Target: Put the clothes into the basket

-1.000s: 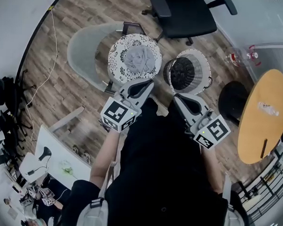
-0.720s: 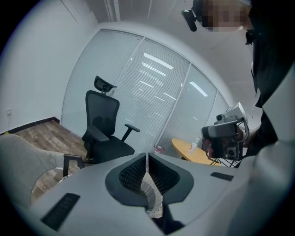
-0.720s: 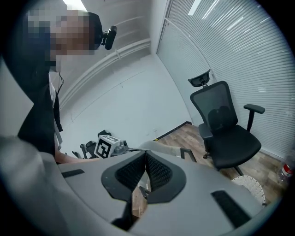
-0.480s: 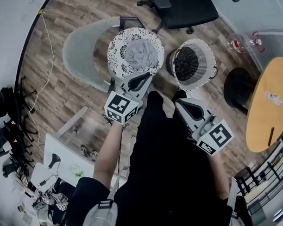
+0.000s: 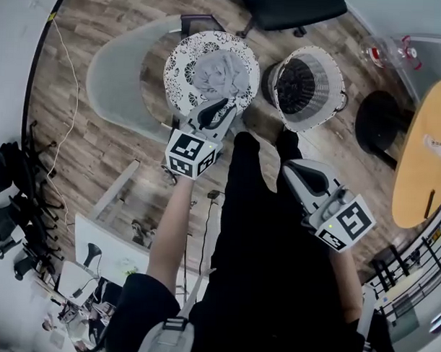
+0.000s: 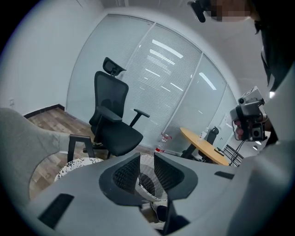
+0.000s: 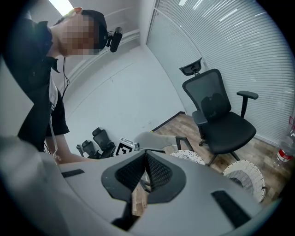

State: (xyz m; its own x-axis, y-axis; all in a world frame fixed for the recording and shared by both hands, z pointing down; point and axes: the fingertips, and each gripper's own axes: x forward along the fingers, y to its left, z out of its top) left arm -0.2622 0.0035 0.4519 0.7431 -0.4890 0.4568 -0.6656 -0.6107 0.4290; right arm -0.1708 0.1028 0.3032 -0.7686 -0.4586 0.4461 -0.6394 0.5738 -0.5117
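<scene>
**A:** Wide shot first: the wooden floor (image 5: 84, 138) ran under everything, and a clear chair mat (image 5: 116, 74) lay beneath the patterned seat (image 5: 182, 69) and spread out to its left.

**B:** And the black office chair (image 5: 298, 7)?

**A:** It stood beyond the seat, up and to its right. The round wooden bench (image 5: 423, 164) was well apart from the seat, far over on the right.

**B:** Where did the basket (image 5: 320, 114) sit?

**A:** Just beside the seat, on its right, upright on the floor with its dark inside showing. I couldn't make out any cloth in it.

**B:** So where were the clothes?

**A:** One grey garment (image 5: 220, 70) lay crumpled on top of the seat, covering its middle and right part.

**B:** And the left tool (image 5: 226, 103)?

**A:** Right at the seat's near edge, pointing at the garment. Its jaws were opening, a narrow gap between them, and nothing sat in that gap. Its own view looked straight through to the basket beyond.

**B:** And the right tool (image 5: 286, 167)?

**A:** It was well back from the seat, on the near side of the basket by the person's dark trousers. Its jaws were clenched together at the tips and held nothing.

**B:** Anything smaller?

**A:** A clear bottle (image 5: 387, 51) with a red label lay far to the seat's right, past the basket.
</scene>
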